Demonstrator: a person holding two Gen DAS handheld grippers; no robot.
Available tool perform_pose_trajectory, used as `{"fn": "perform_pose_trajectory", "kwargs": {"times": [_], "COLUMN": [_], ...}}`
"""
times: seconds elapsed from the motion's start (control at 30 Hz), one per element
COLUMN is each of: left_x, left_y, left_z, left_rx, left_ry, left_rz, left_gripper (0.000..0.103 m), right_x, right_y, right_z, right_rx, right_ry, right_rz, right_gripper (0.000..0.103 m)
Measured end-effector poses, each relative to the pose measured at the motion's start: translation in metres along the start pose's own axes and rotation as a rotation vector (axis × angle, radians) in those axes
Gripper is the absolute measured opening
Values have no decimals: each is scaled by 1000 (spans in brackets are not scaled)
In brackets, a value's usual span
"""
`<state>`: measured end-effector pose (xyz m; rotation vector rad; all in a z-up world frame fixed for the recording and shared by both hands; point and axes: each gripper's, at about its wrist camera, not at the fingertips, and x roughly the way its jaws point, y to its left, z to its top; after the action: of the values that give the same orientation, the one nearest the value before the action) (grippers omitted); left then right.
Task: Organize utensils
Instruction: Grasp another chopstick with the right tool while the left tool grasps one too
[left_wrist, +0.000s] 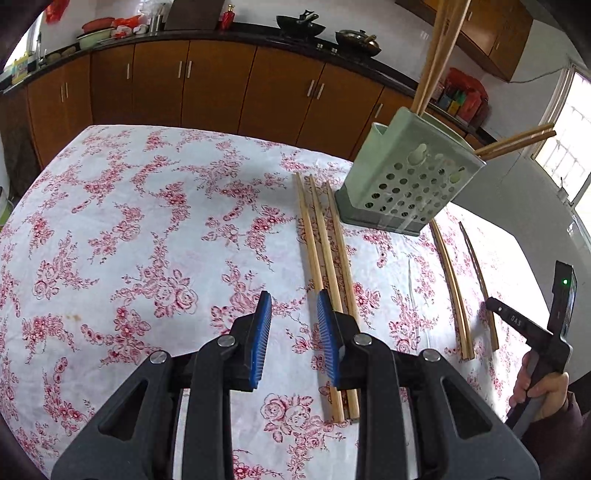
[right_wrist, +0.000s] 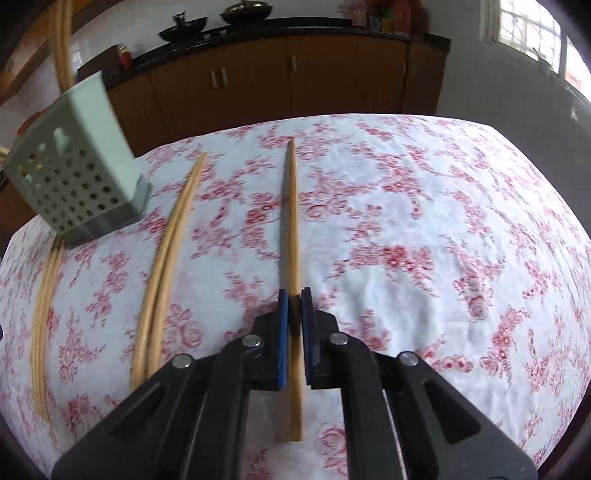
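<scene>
Right gripper (right_wrist: 294, 295) was clamped on a single chopstick (right_wrist: 293, 221) lying on the tablecloth (right_wrist: 406, 221). Left gripper (left_wrist: 294, 310), jaws apart and empty, hovered beside three chopsticks (left_wrist: 325, 258). The green holder (left_wrist: 402, 181) stood near the table's far edge, with a pair (right_wrist: 166, 266) between it and the single chopstick.

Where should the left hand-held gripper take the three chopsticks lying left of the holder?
Grip the three chopsticks around mid-length from above, pads either side. They lie flat, parallel and touching, so one squeeze could bundle them; there the green holder is clear.
</scene>
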<state>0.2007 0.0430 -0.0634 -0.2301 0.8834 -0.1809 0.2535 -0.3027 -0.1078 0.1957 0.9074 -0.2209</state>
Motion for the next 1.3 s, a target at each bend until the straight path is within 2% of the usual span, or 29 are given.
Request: {"fn": "perform_pose_trajectory", "kwargs": {"times": [0.3,0.5,0.53,0.67,0.83,0.97,1.1,1.3], "left_x": [30,39,38,38,36,35,38,37], "left_y": [-21,-31,-29,-15,29,44,40,36], "left_z": [-14,-17,-17,-9,13,18,15,10], "left_rx": [36,77,75,51,-42,-32,28,35], "left_ry": [65,63,61,33,15,14,-5,-22], "left_rz": [1,78,89,161,225,188,183,180], "left_gripper": [25,11,7,7,7,7,8,8], "right_x": [-5,-5,-5,-4,-5,-1,2,3], "right_y": [-5,-3,-3,1,7,16,16,9], "right_z": [-10,-12,-12,-12,-13,-10,-6,-4], "right_rx": [-23,-33,-36,-54,-83,-126,-117,-99], "right_ry": [-17,-21,-23,-28,-38,-52,-57,-56], "right_rz": [-7,-6,-9,-4,25,35,42,59], "right_gripper": [8,8,8,12,12,11,10,10]}}
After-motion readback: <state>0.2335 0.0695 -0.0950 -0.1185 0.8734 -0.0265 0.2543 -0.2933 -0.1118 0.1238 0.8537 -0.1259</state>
